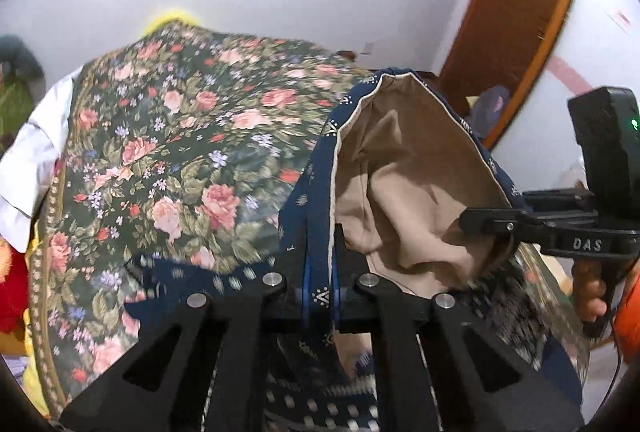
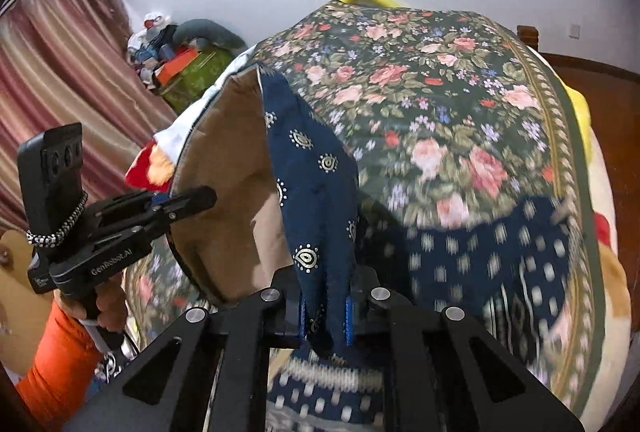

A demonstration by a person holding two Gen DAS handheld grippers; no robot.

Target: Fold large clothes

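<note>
1. Lifted above the floral bedspread [image 1: 168,136]: a navy garment [image 1: 316,192] with pale printed motifs and a beige lining [image 1: 404,192], held up as an open loop between the two tools.
2. Left gripper [image 1: 320,296]: clamped on the navy edge band, the cloth pinched between the blue pads [image 1: 307,284] and rising straight out of the jaws.
3. Right gripper [image 2: 326,316]: likewise closed on a fold of the navy cloth, with no gap showing around the fabric.
4. Seen from the left wrist view, the right tool off to the right of the bedspread, gripping the far side of the same loop; seen from the right wrist view, the left tool to the left of the bedspread, beside the lining.
5. Done so far, judging from this: garment picked up at two points along what looks like one hem or opening, and stretched apart.
6. Rest of the garment trailing down onto the bedspread near the tools, blurred, so probably in motion; exact lie of that lower part hard to tell.
7. Not yet done: no flat spread, no crease, no folded stack visible anywhere on the bedspread.
8. Likely early in the task: laying out, halving and squaring all appear to remain.
</note>
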